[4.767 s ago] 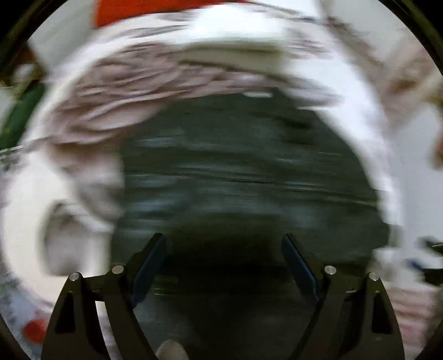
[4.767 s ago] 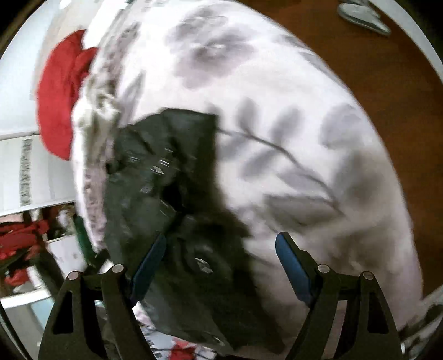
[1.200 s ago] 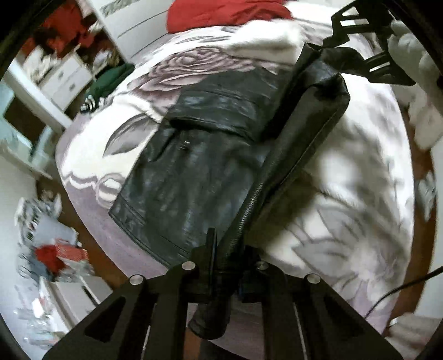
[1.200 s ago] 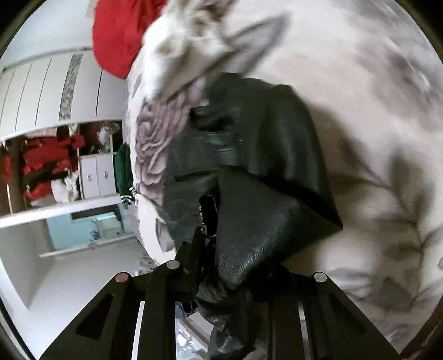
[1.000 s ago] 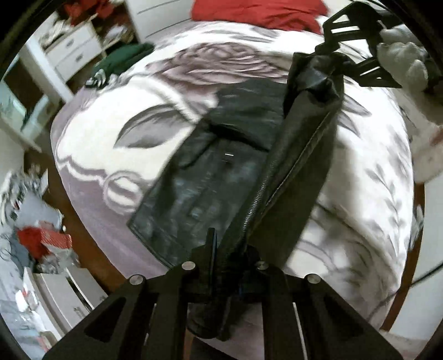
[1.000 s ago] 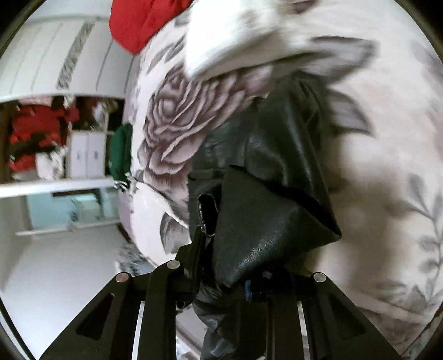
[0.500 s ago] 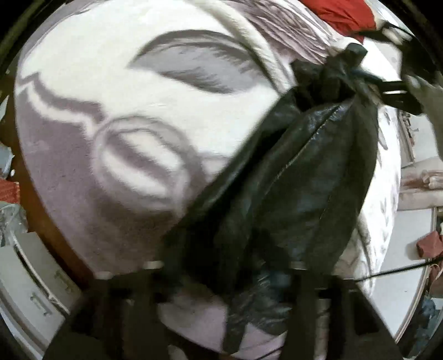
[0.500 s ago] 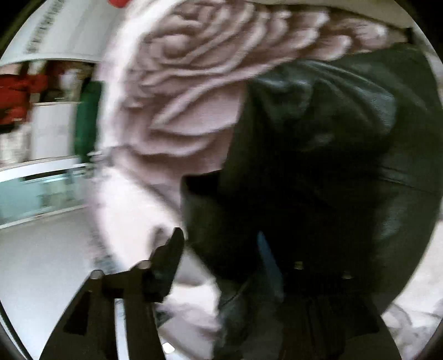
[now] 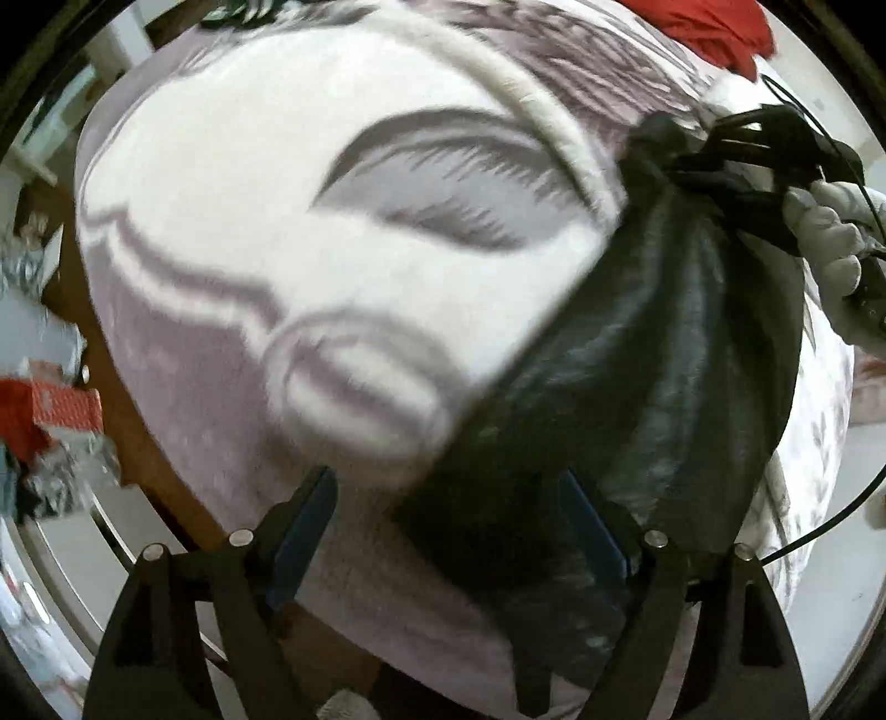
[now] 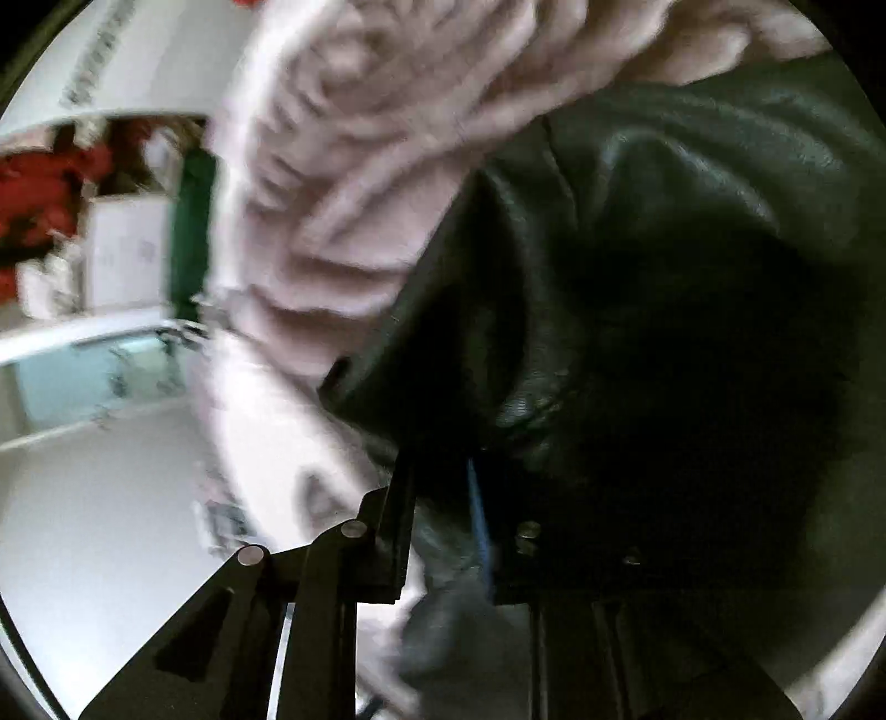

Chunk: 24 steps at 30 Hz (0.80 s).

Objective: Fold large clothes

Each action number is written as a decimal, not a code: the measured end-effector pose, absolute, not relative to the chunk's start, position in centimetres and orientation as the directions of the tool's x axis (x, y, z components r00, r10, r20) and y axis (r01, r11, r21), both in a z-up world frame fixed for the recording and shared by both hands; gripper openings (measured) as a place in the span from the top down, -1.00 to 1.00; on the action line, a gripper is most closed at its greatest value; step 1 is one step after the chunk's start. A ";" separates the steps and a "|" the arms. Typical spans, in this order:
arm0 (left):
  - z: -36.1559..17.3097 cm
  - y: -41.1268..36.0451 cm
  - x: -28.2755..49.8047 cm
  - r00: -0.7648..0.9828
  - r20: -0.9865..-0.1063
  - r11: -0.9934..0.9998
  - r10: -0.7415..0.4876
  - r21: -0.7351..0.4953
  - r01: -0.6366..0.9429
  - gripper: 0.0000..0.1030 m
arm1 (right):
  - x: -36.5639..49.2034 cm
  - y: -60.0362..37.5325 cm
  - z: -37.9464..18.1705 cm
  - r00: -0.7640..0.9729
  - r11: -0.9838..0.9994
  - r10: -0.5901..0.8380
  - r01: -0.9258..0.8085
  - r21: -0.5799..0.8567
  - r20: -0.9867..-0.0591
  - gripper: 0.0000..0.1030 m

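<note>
A black leather jacket [image 9: 653, 387] lies folded over on the floral bedspread [image 9: 310, 232]. My left gripper [image 9: 448, 515] is open, its blue-padded fingers [image 9: 302, 526] spread apart over the jacket's near edge. In the left wrist view my right gripper [image 9: 659, 149] sits at the jacket's far end, held by a white-gloved hand. In the right wrist view the jacket [image 10: 692, 266] fills the right side, and my right gripper [image 10: 443, 504] has its jaws partly apart with leather between them.
A red garment [image 9: 714, 27] lies at the far end of the bed. The bed's edge drops to a brown floor [image 9: 127, 399] at left, with a red box [image 9: 55, 404] and clutter. White drawers [image 10: 127, 255] and a green item [image 10: 191, 232] stand beside the bed.
Both grippers carried the jacket's lifted side across and lowered it onto the rest. My left gripper has opened and released the leather. My right gripper's jaws have started to part.
</note>
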<state>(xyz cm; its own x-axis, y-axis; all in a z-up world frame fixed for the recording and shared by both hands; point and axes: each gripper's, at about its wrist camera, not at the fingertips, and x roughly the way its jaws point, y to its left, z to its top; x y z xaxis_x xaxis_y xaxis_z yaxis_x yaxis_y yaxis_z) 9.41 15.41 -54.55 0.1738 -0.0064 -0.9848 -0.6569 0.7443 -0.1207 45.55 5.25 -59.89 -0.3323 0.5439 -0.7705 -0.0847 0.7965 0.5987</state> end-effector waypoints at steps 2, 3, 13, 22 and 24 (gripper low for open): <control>-53.3 15.4 11.8 0.204 -0.979 0.762 0.011 -0.124 -0.635 -0.59 | 46.1 5.4 -60.3 -0.360 0.775 0.575 -0.049 0.630 -0.735 0.90; -52.7 15.3 13.2 0.221 -0.975 0.771 0.016 -0.129 -0.623 -0.59 | 46.3 4.9 -60.0 -0.371 0.763 0.587 -0.043 0.645 -0.719 0.84; -55.0 14.5 31.1 0.218 -0.974 0.858 0.066 -0.056 -0.511 -0.65 | 45.6 -13.0 -49.6 -0.117 0.846 0.504 -0.129 0.517 -0.856 0.30; -59.3 17.0 32.2 0.167 -0.985 0.879 0.040 -0.045 -0.474 -1.00 | 45.2 -10.7 -53.7 -0.156 0.809 0.533 -0.193 0.555 -0.831 0.49; -59.8 17.6 32.3 0.160 -0.987 0.875 0.018 -0.062 -0.481 -1.00 | 44.7 -7.5 -55.9 -0.173 0.846 0.443 -0.244 0.474 -0.880 0.56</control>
<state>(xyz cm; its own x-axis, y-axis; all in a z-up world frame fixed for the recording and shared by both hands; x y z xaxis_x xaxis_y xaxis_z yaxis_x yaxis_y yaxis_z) 32.32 17.56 -59.80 0.1601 0.0184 -0.9869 -0.4807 0.8747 -0.0616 44.66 -7.52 -55.93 -0.1733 0.4426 -0.8798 -0.2441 0.8461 0.4738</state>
